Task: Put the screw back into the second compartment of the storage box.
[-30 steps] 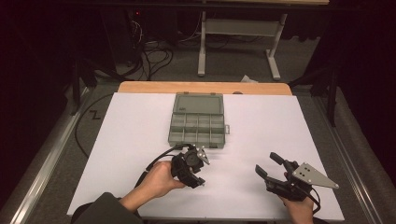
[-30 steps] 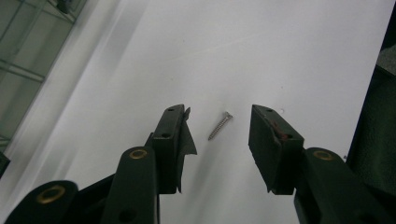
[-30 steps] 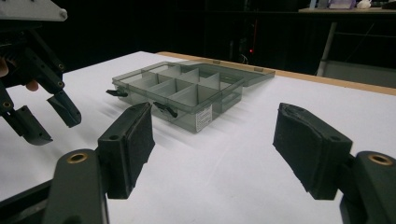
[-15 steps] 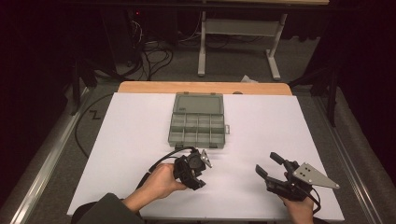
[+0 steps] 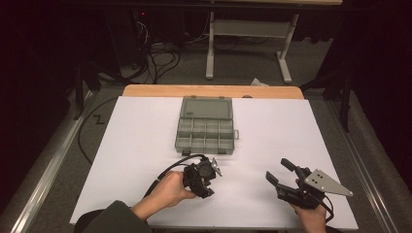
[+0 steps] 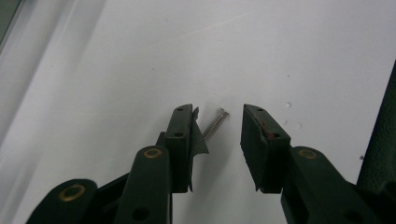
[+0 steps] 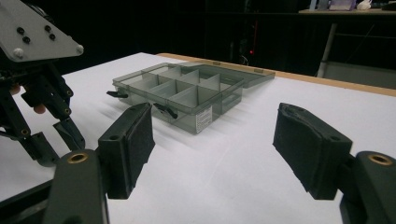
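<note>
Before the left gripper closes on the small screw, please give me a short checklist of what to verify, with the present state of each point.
1. Screw lies between the fingers of the left gripper: ok.
2. Fingers not yet pressing on the screw; they have just been closing: ok.
3. Screw centred in the gap: not ok, it lies near one finger.
4. White table sheet around the screw free of other parts: ok.
5. Compartment box open: ok.
6. Right gripper open and apart from the left: ok.

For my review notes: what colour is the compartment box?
Translucent grey-green box, clearest in the right gripper view.
</note>
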A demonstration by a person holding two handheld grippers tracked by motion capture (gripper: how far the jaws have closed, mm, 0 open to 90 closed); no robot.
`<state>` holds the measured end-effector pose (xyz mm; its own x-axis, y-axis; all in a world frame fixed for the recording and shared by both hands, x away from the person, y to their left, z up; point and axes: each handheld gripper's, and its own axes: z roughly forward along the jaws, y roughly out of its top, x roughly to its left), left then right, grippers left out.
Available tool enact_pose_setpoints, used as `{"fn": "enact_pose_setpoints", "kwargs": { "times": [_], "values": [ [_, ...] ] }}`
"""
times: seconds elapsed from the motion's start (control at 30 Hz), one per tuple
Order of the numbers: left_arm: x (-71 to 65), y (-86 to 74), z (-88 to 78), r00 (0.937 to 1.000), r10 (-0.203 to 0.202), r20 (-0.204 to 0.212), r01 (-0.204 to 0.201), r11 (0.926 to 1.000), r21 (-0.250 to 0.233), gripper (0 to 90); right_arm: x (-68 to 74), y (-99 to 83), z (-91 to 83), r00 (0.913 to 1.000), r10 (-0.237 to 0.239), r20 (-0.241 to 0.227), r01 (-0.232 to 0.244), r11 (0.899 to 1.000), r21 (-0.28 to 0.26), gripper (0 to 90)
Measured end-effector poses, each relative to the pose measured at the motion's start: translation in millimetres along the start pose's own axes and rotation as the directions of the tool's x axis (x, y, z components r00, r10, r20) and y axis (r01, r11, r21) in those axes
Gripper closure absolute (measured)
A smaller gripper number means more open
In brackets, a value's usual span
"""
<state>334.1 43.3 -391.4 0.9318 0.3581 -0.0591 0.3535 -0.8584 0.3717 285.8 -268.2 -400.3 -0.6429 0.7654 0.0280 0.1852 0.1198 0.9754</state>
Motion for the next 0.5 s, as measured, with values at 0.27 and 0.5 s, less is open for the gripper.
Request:
{"fn": "enact_pose_setpoints", "kwargs": {
  "times": [0.27,0.5],
  "values": [
    [-0.9,1.6,5.2,1.0,0.003,0.005,-0.003,0.9999,0.014,65.7,0.2,-0.1,0.2,1.0,0.002,-0.003,-0.002,1.0,0.006,30.6],
    [-0.1,0.5,4.7,1.0,0.004,0.003,-0.004,0.9999,0.017,68.4,0.1,0.2,-0.2,1.0,-0.007,-0.002,0.007,1.0,-0.001,30.6]
  ]
}}
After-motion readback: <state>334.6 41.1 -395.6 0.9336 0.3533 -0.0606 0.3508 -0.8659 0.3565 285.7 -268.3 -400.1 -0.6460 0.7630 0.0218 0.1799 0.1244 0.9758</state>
